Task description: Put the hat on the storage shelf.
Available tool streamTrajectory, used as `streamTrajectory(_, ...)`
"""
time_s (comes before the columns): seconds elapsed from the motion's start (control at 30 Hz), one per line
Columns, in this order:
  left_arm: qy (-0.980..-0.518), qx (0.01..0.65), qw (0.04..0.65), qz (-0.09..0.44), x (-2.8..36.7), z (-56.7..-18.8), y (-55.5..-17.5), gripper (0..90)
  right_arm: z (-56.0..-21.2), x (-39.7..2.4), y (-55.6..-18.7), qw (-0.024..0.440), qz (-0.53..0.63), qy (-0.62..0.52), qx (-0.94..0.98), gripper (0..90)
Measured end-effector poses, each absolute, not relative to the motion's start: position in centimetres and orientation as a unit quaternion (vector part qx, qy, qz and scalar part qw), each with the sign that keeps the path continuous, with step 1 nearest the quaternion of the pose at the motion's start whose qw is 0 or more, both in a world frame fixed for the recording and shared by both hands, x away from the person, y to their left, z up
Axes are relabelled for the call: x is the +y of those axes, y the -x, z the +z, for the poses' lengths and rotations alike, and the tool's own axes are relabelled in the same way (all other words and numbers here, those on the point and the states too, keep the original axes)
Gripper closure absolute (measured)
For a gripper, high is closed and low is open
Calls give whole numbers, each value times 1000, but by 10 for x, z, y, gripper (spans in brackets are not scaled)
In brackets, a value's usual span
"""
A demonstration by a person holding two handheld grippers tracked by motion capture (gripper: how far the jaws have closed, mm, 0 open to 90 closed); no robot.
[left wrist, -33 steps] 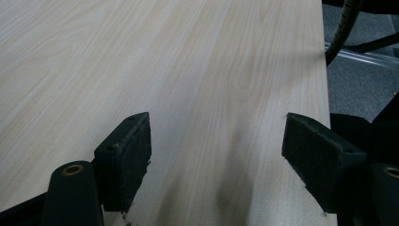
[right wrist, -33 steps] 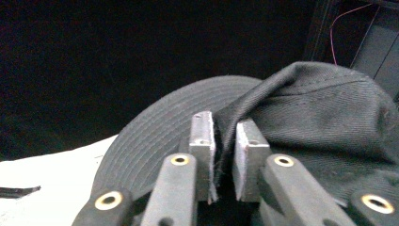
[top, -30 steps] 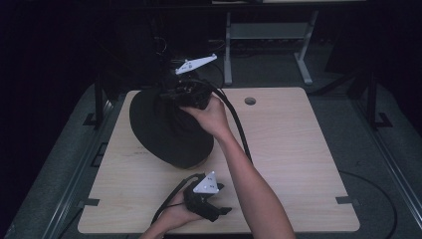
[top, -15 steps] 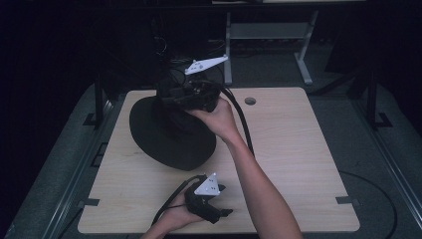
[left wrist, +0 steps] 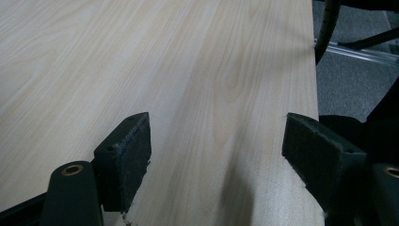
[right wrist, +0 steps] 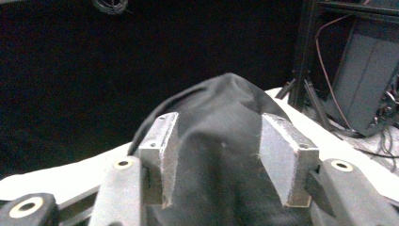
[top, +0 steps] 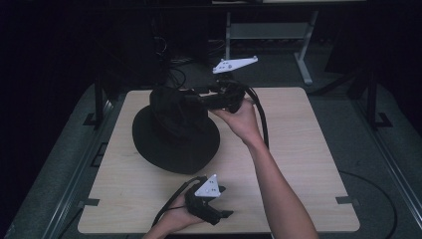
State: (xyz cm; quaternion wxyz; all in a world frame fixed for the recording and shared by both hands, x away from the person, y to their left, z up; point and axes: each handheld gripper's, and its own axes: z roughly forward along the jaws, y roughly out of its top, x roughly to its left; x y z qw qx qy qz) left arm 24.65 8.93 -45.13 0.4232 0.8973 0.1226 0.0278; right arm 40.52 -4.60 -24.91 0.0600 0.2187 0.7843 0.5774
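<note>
A black brimmed hat (top: 174,132) sits on a light wooden table (top: 308,149), toward its far left area, with its brim tilted up on the far side. The right gripper (top: 206,99), held in a hand (top: 241,117) reaching over the table's far edge area, has its jaws closed around the hat's crown (right wrist: 221,136), pinching the black fabric between them. The left gripper (top: 219,211) rests low at the table's near edge, its jaws spread wide apart over bare wood and holding nothing.

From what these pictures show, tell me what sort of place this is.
Probably a lab or recording workspace: a bare wooden table on a metal frame, tangled cables behind it, dark surroundings, and handheld grippers working a black hat.
</note>
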Motion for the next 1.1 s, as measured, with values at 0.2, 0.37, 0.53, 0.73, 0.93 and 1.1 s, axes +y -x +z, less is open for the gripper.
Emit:
streamTrajectory(0.2, -895, 121, 429, 21, 88, -450, -246, 235, -252, -67, -400, 74, 579, -236, 777, 452)
streamTrajectory(0.37, -894, 120, 431, 23, 87, -449, -247, 235, -254, -80, -398, 80, 579, -245, 774, 433)
streamTrajectory(0.53, -893, 121, 432, 24, 87, -449, -246, 235, -257, -96, -393, 96, 577, -255, 770, 406)
streamTrajectory(0.73, -890, 128, 436, 28, 88, -449, -247, 233, -264, -115, -392, 93, 579, -274, 762, 383)
streamTrajectory(0.93, -894, 117, 431, 29, 87, -449, -247, 231, -275, -137, -388, 94, 575, -296, 757, 352)
streamTrajectory(1.1, -893, 122, 432, 28, 88, -448, -247, 221, -281, -151, -382, 97, 578, -304, 751, 334)
